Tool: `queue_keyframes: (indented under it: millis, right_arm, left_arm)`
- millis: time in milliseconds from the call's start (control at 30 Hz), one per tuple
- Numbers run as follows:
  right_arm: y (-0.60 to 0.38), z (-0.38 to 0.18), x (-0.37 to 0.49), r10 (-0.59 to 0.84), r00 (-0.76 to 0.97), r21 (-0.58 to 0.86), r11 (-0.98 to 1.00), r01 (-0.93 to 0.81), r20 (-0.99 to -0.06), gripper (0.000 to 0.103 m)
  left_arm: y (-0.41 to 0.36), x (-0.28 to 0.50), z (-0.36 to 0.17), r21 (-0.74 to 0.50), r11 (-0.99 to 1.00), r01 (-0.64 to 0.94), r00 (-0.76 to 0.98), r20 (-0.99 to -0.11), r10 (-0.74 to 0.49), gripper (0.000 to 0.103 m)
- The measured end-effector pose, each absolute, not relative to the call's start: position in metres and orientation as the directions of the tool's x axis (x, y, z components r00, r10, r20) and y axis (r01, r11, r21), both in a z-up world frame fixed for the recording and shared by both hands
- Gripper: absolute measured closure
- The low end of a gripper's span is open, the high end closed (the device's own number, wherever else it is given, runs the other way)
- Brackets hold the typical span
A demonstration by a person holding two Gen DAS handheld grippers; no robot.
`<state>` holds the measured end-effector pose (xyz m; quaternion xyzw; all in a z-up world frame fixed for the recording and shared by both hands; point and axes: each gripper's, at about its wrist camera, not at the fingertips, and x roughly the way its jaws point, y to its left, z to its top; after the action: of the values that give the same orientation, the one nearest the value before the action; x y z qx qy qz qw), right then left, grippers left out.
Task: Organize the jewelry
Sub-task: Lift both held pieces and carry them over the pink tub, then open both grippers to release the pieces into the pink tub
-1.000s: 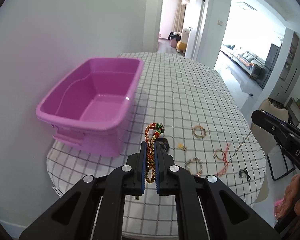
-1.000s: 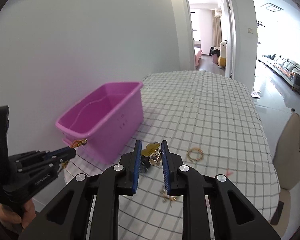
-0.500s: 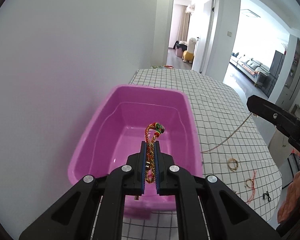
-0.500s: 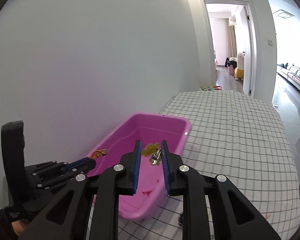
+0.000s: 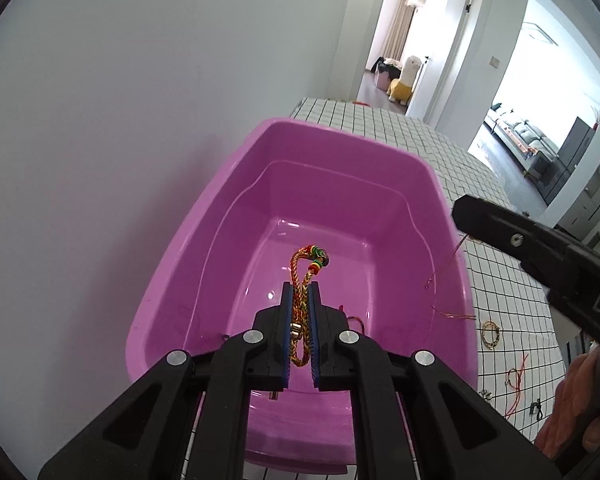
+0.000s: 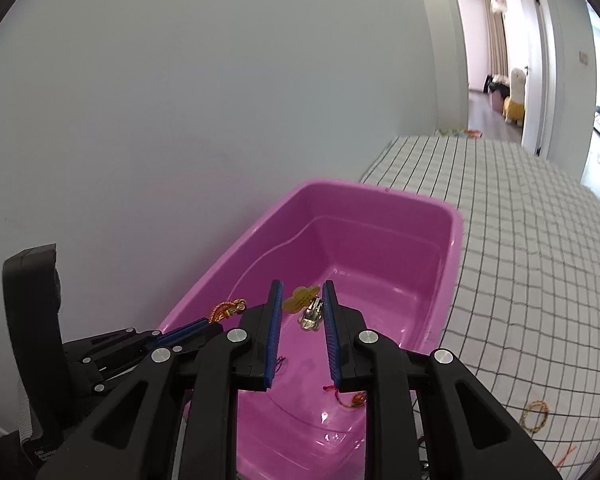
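Observation:
A pink plastic tub [image 5: 340, 132] stands on the checked tablecloth against the wall. My left gripper [image 5: 300, 286] hangs over the tub's inside, shut on a braided gold and red bracelet [image 5: 302, 264]. In the right wrist view my right gripper [image 6: 303, 284] is also above the tub [image 6: 452, 216], shut on a yellow cloud-shaped charm with a silver piece [image 6: 300, 299]. A thin chain [image 5: 440, 280] dangles from the right gripper [image 5: 500, 232] over the tub's right rim. The left gripper [image 6: 204, 326] with its bracelet [image 6: 228, 308] shows at lower left.
A red cord piece [image 6: 348, 398] lies on the tub's floor. On the checked cloth [image 6: 520, 240] to the right of the tub lie a gold ring bracelet [image 5: 491, 334], red cord pieces [image 5: 516, 376] and a small dark item [image 5: 536, 406]. A white wall runs close behind the tub.
Both grippers have swung left from above the tablecloth to above the pink tub. Each keeps its hold on its piece.

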<state>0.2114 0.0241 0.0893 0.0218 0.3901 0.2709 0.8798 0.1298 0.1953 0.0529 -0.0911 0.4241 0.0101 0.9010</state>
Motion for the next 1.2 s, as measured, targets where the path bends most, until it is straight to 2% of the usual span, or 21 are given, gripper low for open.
queue_keyframes:
  millis: [367,400,433,467,500,567,733,1200]
  right_arm:
    - [0.04,0.042,0.252,0.441,0.441,0.248,0.868,-0.429,-0.781,0.083]
    - [0.04,0.041,0.254,0.436,0.436,0.245,0.87,-0.428,-0.788,0.075]
    - [0.04,0.041,0.254,0.431,0.434,0.241,0.872,-0.427,-0.791,0.069]
    - [0.038,0.042,0.256,0.428,0.438,0.237,0.873,-0.425,-0.79,0.058]
    - [0.036,0.042,0.255,0.424,0.447,0.233,0.876,-0.422,-0.787,0.052]
    - [0.031,0.044,0.255,0.425,0.454,0.238,0.879,-0.413,-0.783,0.051]
    - [0.018,0.051,0.25,0.408,0.476,0.234,0.894,-0.382,-0.779,0.051]
    - [0.016,0.054,0.224,0.398,0.476,0.231,0.899,-0.371,-0.784,0.049]
  left_arm:
    - [0.203,0.155,0.01,-0.113,0.982,-0.152,0.532,-0.846,-0.015,0.094]
    - [0.203,0.157,0.007,-0.108,0.982,-0.157,0.521,-0.854,-0.011,0.089]
    - [0.204,0.158,0.005,-0.107,0.981,-0.164,0.513,-0.858,-0.007,0.083]
    - [0.206,0.158,0.004,-0.107,0.979,-0.175,0.508,-0.861,-0.003,0.063]
    - [0.208,0.156,0.004,-0.106,0.977,-0.186,0.512,-0.859,0.004,0.037]
    - [0.212,0.151,0.01,-0.106,0.971,-0.216,0.54,-0.841,0.029,0.017]
    - [0.216,0.144,0.018,-0.075,0.967,-0.245,0.534,-0.842,0.07,0.015]
    - [0.214,0.132,0.027,-0.065,0.964,-0.256,0.522,-0.849,0.082,0.014]
